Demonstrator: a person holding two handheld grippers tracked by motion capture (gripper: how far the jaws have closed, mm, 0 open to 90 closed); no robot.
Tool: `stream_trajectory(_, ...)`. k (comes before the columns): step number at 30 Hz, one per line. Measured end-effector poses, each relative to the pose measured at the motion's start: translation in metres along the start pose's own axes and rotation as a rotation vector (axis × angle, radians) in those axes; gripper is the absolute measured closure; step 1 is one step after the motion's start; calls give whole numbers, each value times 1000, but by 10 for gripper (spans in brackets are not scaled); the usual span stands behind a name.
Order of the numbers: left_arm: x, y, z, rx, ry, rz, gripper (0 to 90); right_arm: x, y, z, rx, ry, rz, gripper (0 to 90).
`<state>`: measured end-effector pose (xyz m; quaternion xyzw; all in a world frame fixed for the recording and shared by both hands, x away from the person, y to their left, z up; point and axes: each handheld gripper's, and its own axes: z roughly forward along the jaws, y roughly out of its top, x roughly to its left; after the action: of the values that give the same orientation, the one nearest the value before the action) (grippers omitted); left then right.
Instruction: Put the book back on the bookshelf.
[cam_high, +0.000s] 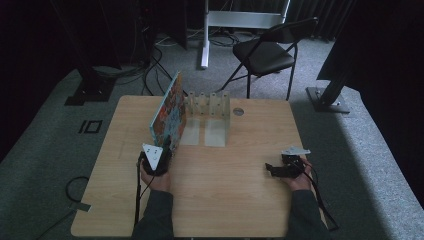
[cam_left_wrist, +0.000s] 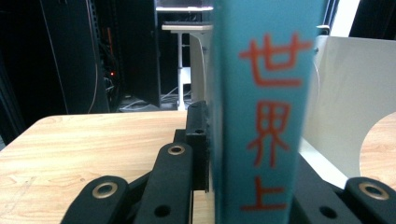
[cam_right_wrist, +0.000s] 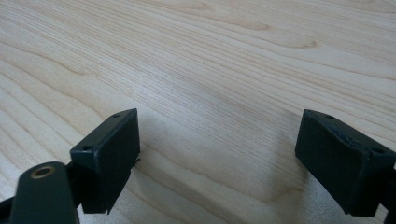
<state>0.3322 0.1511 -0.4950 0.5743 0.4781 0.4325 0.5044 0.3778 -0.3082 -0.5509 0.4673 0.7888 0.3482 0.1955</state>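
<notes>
A colourful picture book (cam_high: 169, 111) stands on edge, leaning, at the left end of a clear slotted rack (cam_high: 209, 106) at the back of the wooden table (cam_high: 225, 200). My left gripper (cam_high: 163, 150) is shut on the book's near end. In the left gripper view the teal spine with red characters (cam_left_wrist: 261, 116) sits between the black jaws of my left gripper (cam_left_wrist: 252, 158), and one pad (cam_left_wrist: 198, 135) presses its left face. My right gripper (cam_high: 273, 169) rests low over bare wood at the right. Its jaws (cam_right_wrist: 229, 154) stand wide open with nothing between them.
A black folding chair (cam_high: 265, 50) stands behind the table, beside a white stand leg (cam_high: 204, 35). A round grommet (cam_high: 238, 111) sits in the tabletop right of the rack. A pale rack panel (cam_left_wrist: 355, 98) rises just right of the book.
</notes>
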Motion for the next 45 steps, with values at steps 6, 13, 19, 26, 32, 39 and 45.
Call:
stream_trajectory(6,1,-3,-1,10,-8,-2,798,0,0,0,1,-1,-2,137)
stream_trajectory(13,3,-7,-4,26,-17,-3,798,0,0,0,2,-2,-3,137)
stream_trajectory(19,3,-7,-4,28,-23,4,797,1,0,0,3,-4,-5,137)
stream_trajectory(26,4,-8,-4,28,-30,20,793,0,0,0,3,-4,-5,137)
stream_trajectory(32,4,-8,-4,28,-35,35,790,1,0,0,3,-4,-5,137)
stream_trajectory(39,6,-8,-4,27,-31,21,786,1,0,0,3,-4,-5,137)
stream_trajectory(45,9,-8,-4,27,-25,1,784,1,0,0,3,-4,-5,137)
